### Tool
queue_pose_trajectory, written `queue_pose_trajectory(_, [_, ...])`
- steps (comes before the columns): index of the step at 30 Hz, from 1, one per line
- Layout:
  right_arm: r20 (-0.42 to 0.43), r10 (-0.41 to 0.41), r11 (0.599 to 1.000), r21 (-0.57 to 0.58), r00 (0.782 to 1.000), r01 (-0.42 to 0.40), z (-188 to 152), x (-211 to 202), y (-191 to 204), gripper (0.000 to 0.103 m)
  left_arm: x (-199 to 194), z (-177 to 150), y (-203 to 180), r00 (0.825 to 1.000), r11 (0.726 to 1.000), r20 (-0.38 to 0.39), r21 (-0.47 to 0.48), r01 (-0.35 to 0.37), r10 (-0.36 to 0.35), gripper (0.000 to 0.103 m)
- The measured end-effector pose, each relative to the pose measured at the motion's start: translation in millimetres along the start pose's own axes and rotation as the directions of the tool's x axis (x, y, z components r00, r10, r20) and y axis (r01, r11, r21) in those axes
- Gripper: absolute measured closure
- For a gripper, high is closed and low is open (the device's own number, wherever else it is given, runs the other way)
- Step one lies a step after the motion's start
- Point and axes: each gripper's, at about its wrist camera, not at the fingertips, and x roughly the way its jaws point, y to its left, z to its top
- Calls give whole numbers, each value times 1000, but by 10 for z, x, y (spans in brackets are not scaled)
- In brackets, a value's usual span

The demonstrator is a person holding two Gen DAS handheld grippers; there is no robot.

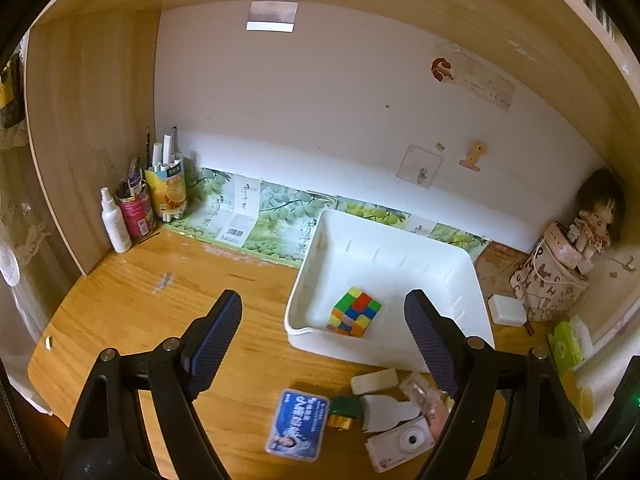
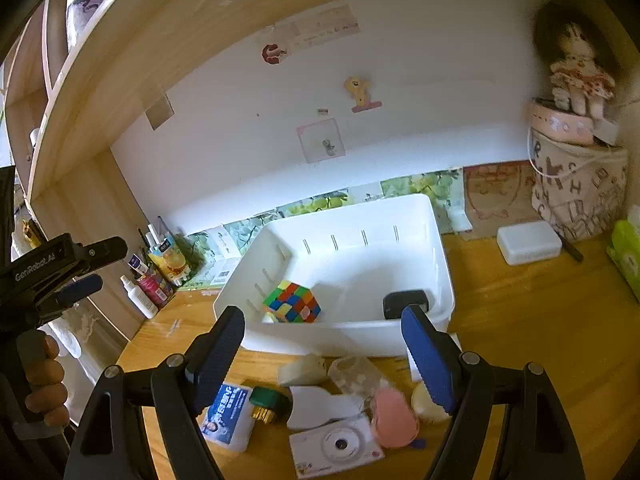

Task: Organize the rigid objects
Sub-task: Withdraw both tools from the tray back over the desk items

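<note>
A white bin stands on the wooden desk. In it lie a colourful puzzle cube and a black object. In front of the bin lies a heap: a blue card box, a green piece, a white toy camera, white blocks and a pink thing. My left gripper hangs open above the heap, near the bin's front left corner. My right gripper is open over the heap, with nothing between its fingers.
A white soap box, a patterned bag with a doll on top and a green tissue pack stand at the right. Pen cups and a spray bottle fill the left corner. A shelf hangs overhead.
</note>
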Motion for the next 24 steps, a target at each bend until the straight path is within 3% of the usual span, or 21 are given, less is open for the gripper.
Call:
queue_pose_trajectory(13, [-54,-84,994,61,995,88,-373,-126,275,22,-21,-231,473,996,1000,-90,-11,25,-26,17])
queue_pose_trajectory(24, [-138,-138,975,154,981,159,-711,-167,401,22,23,-423,646,977,995,-203,54,80,-68,17])
